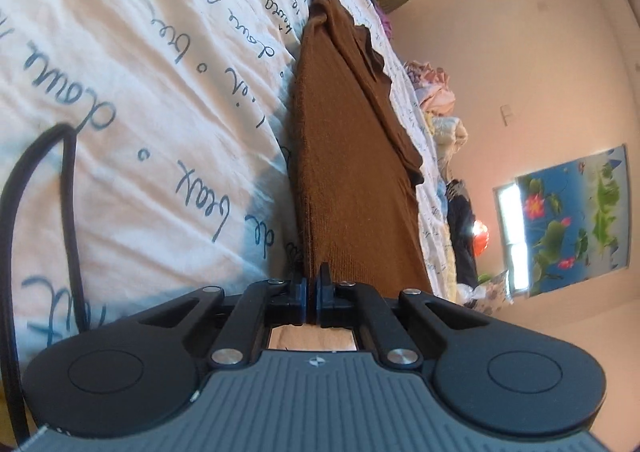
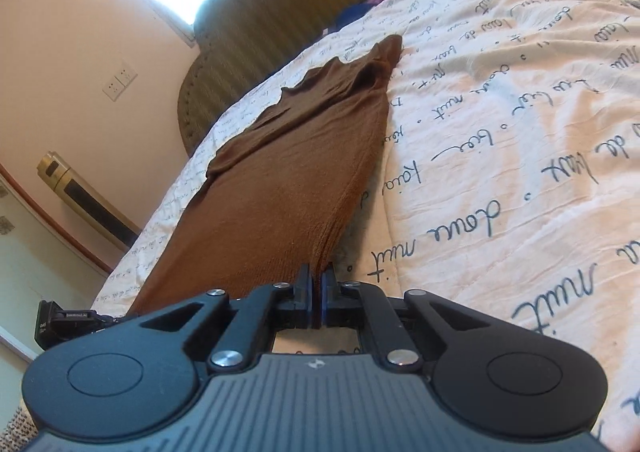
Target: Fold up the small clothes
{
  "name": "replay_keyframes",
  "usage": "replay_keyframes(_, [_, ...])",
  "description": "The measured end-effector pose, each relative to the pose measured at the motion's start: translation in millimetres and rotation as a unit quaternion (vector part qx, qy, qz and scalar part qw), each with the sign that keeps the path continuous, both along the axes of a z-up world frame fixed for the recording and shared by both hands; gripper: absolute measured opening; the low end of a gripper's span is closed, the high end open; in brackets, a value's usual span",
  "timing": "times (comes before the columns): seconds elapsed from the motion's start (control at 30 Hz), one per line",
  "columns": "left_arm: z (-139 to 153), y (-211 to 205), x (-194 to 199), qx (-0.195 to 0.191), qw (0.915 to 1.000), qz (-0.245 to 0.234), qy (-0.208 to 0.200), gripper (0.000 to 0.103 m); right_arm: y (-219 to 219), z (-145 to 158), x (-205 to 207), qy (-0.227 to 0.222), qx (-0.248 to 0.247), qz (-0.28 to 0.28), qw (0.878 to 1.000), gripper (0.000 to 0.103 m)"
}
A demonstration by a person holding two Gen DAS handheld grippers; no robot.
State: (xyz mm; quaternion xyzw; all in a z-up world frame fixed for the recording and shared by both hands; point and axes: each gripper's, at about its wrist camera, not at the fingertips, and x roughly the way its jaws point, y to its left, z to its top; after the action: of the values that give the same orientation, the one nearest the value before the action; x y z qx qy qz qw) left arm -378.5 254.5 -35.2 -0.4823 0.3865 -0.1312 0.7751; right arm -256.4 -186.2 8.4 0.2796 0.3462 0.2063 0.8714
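In the left wrist view the garment (image 1: 344, 156) lies on the bed cover (image 1: 132, 92), running from the left hand-held gripper (image 1: 311, 284) at bottom centre, which pinches its near edge, up toward the top centre, with a pile of clothes (image 1: 440, 108) right of it at the bed's far edge. In the right wrist view the garment (image 2: 288, 180) stretches from the right hand-held gripper (image 2: 316, 284) toward the upper centre, the headboard (image 2: 280, 12) behind it and the bed cover (image 2: 500, 132) filling the right of the frame.

Bed quilt (image 1: 132, 64), script-printed; brown knit garment (image 1: 344, 156) lies across it.
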Motion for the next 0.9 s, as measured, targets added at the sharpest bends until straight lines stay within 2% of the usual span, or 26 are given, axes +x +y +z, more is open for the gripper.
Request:
replay_keyframes(0.17, [6, 4, -18, -0.006, 0.9997, 0.019, -0.013, 0.003, -4, 7, -12, -0.007, 0.0, 0.006, 1.0, 0.003])
replay_keyframes(0.27, [3, 2, -24, -0.006, 0.9997, 0.022, -0.009, 0.003, -6, -10, -4, 0.011, -0.005, 0.001, 1.0, 0.003])
replay_keyframes(0.37, [-2, 0, -20, -0.023, 0.9996, 0.004, -0.018, 0.003, -6, -18, 2, 0.019, -0.003, -0.006, 1.0, 0.007])
replay_keyframes(0.4, [0, 0, -19, -0.022, 0.9996, 0.012, -0.011, 0.004, -7, -17, 3, 0.024, -0.002, -0.014, 1.0, 0.013])
replay_keyframes(0.43, [3, 0, -17, -0.018, 0.9997, 0.016, -0.009, 0.015, -8, -18, 4, 0.027, 0.002, -0.018, 0.999, 0.019])
replay_keyframes(0.47, [5, 0, -14, -0.016, 0.9997, 0.012, -0.016, 0.044, -10, -19, 5, 0.027, 0.009, -0.017, 0.999, 0.034])
replay_keyframes(0.5, [7, 1, -11, -0.021, 0.9994, 0.014, -0.025, 0.062, -12, -20, 6, 0.03, 0.016, -0.018, 0.999, 0.052])
replay_keyframes(0.53, [10, 3, -6, -0.026, 0.9991, 0.017, -0.029, 0.09, -14, -21, 7, 0.03, 0.025, -0.021, 0.999, 0.061])
replay_keyframes(0.57, [13, 4, -1, -0.031, 0.9988, 0.015, -0.034, 0.098, -16, -21, 8, 0.025, 0.029, -0.023, 0.999, 0.067])
replay_keyframes(0.67, [21, 4, 18, 0.003, 0.9996, 0.015, -0.025, 0.098, -13, -19, 16, 0.03, 0.021, -0.016, 0.999, 0.067])
replay_keyframes(0.73, [15, 3, 33, -0.007, 0.9998, 0.003, -0.02, 0.098, -9, -22, 25, 0.048, 0.018, -0.008, 0.999, 0.07])
replay_keyframes(0.8, [15, 1, 44, 0.004, 0.9999, -0.002, -0.013, 0.097, -5, -22, 32, 0.054, 0.009, -0.007, 0.998, 0.07])
replay_keyframes(0.83, [16, -1, 46, 0.007, 0.9999, 0.0, -0.01, 0.094, -5, -21, 34, 0.059, 0.015, -0.014, 0.998, 0.07])
replay_keyframes(0.87, [16, -3, 48, 0.012, 0.9999, -0.003, -0.003, 0.084, -6, -22, 36, 0.065, 0.023, -0.022, 0.997, 0.061])
replay_keyframes(0.9, [15, -6, 49, 0.016, 0.9998, -0.012, -0.001, 0.075, -4, -22, 39, 0.074, 0.021, -0.019, 0.997, 0.014])
